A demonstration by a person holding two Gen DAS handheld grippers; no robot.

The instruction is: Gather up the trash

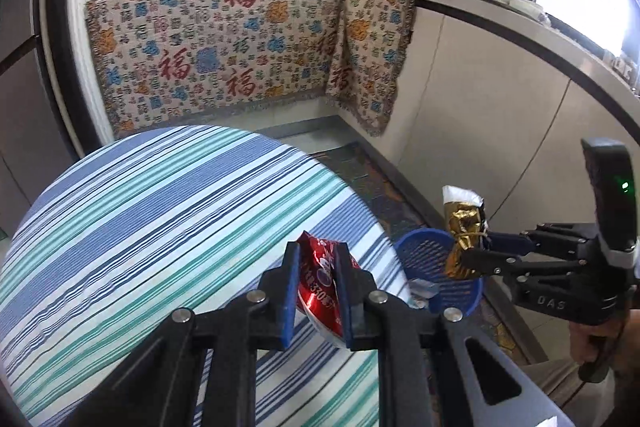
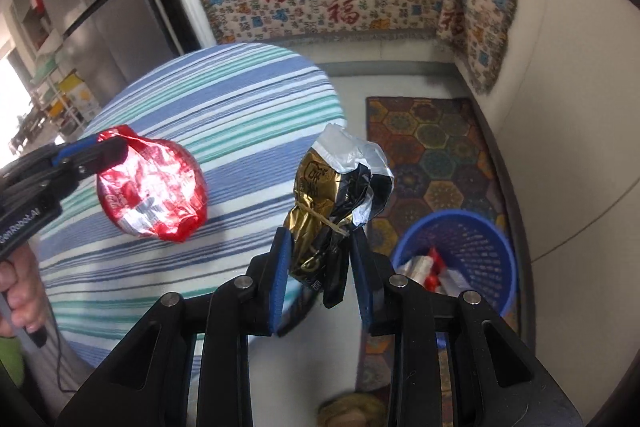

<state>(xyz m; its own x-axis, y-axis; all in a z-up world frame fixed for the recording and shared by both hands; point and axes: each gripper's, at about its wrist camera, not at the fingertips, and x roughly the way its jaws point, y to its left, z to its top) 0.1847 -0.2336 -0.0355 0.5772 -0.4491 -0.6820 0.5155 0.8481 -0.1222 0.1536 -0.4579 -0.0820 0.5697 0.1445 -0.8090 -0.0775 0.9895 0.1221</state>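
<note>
A crumpled red foil wrapper (image 1: 320,283) is pinched between the pads of the left gripper (image 1: 318,297) above the near right edge of the round blue-and-green striped table (image 1: 160,227). A crumpled gold-and-black foil wrapper (image 2: 332,211) is clamped in the right gripper (image 2: 320,279), held beside the table just left of the blue mesh plastic bin (image 2: 472,239), in which more wrappers are seen.

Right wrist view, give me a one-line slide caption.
Right gripper holds a gold-and-black wrapper near the blue bin; left gripper holds a red wrapper.
</note>
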